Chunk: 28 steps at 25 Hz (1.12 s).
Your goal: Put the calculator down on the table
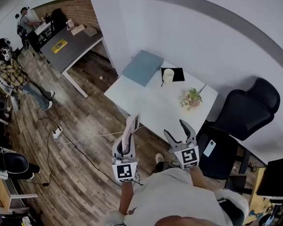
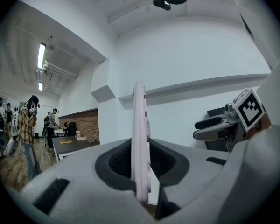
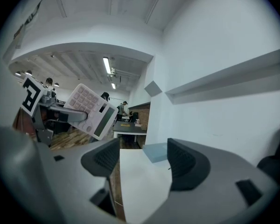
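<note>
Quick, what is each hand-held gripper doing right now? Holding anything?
Left hand-held gripper: closed on the calculator, which stands on edge.
Right hand-held gripper: open, holding nothing.

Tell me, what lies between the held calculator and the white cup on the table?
Only bare white tabletop lies between the calculator and the cup; the head view shows this.

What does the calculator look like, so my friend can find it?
Look at the white table by the wall. Just before its near edge, the left gripper holds the calculator upright. It is the only pale flat thing with buttons.
</note>
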Motion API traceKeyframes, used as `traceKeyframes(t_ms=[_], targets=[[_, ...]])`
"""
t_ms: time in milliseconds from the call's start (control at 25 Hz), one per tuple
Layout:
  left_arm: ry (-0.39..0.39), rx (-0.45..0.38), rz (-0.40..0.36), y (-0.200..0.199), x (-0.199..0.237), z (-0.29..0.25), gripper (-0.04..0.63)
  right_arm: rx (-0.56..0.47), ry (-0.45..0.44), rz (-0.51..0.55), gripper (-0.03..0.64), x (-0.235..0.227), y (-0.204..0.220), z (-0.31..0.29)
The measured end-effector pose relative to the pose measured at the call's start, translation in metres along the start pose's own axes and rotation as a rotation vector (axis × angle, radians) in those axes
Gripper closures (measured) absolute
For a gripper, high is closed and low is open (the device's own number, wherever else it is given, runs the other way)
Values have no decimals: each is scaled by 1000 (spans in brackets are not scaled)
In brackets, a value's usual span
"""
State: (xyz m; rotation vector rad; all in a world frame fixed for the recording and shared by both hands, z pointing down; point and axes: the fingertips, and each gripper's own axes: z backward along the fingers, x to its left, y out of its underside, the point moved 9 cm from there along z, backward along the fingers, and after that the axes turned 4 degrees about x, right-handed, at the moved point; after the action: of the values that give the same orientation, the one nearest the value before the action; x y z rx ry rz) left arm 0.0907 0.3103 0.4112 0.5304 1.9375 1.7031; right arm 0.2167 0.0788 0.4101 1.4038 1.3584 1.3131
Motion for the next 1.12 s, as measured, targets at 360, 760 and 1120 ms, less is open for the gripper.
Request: traceKeyframes(t_ms=[360, 760, 1120], targets=[[-59, 18, -22, -8, 6, -29, 523, -21, -69, -13, 305, -24, -2, -42], [-87, 11, -32, -18, 3, -67, 523, -22, -97, -7, 305, -57, -1, -70], [-76, 31, -52, -20, 0, -98, 523, -11, -94, -23, 311, -81, 5, -90]])
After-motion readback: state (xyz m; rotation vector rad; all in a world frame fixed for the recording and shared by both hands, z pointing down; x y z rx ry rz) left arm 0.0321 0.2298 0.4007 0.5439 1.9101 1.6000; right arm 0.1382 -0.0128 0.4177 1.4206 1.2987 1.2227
